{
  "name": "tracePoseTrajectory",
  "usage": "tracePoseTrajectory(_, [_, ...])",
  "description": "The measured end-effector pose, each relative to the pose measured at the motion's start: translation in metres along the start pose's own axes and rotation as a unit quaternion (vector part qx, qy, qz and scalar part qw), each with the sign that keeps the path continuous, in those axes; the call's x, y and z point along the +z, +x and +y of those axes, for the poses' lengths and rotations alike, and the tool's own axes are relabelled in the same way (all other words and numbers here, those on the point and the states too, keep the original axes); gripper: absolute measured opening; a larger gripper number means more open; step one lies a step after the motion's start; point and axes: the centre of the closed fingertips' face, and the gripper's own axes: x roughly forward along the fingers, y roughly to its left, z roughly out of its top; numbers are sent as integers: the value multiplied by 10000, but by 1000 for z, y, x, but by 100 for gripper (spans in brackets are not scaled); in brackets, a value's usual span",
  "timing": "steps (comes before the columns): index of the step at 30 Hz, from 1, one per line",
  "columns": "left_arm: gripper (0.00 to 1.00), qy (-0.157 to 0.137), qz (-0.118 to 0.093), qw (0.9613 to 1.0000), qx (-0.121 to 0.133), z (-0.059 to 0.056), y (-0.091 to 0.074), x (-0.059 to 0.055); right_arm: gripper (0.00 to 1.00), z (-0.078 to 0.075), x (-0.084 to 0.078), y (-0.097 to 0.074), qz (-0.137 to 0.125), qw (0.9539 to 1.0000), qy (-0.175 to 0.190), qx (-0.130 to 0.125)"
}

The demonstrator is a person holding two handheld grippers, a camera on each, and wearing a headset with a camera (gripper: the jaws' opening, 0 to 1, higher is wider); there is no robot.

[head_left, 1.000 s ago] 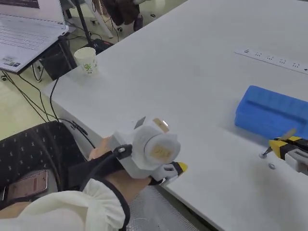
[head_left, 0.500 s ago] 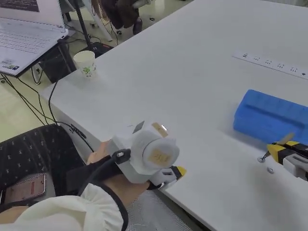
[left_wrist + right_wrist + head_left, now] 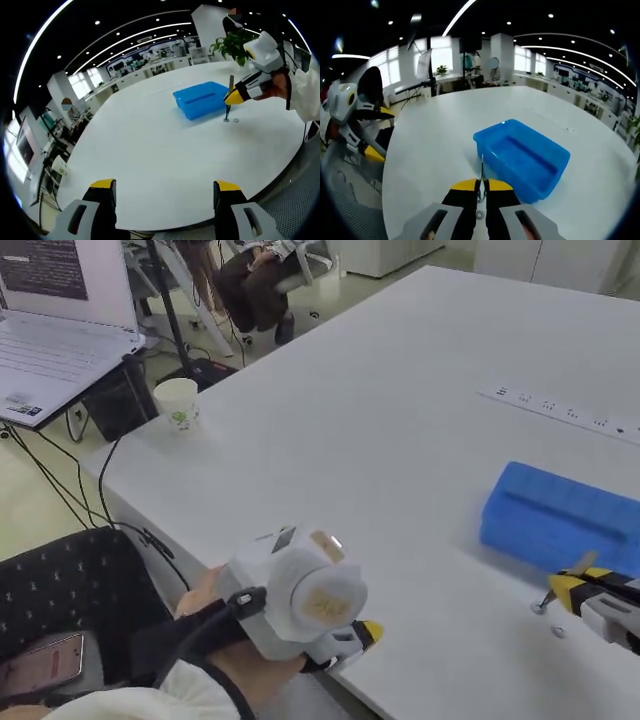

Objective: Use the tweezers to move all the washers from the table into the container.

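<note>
Head view: a washer [image 3: 557,632] lies flat on the white table [image 3: 380,440], near the front edge and just beside the tip of the tweezers [image 3: 546,598]. It is outside the blue container [image 3: 560,515], near that tub's front wall. A small bit sits right at the tweezers' tip, but I cannot tell whether it is a second washer. The tweezers point down at the table on a tilt, and I cannot tell whether their tip touches the top.

The right gripper [image 3: 563,590] has its yellow-tipped jaws pressed together on the middle of the tweezers. In the right gripper view the two jaws meet around the thin metal shaft, which runs forward toward the container, an open-topped tub.

The left gripper [image 3: 366,632] hangs at the table's near edge, well apart from the washer and the container. In the left gripper view its jaws stand wide apart above the table's rim, and the right gripper shows far off to the right, beside the container.

Farther out on the table, a white power strip [image 3: 560,408] lies beyond the container, and a paper cup [image 3: 178,403] stands upright near the left corner. Off the table to the left a laptop [image 3: 50,350] stands open, and a phone [image 3: 50,660] rests on dark dotted cloth at the lower left.
</note>
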Motion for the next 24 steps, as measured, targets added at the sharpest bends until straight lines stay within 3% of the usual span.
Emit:
tracePoseTrajectory(9, [80,-18,-30,10000,28,1,-1,0,1,6,7,-4,-12,10000,-71,35])
tracePoseTrajectory(24, [80,26,0,10000,2,3,0,-2,1,-2,49,-13,-488,9988,1,-78])
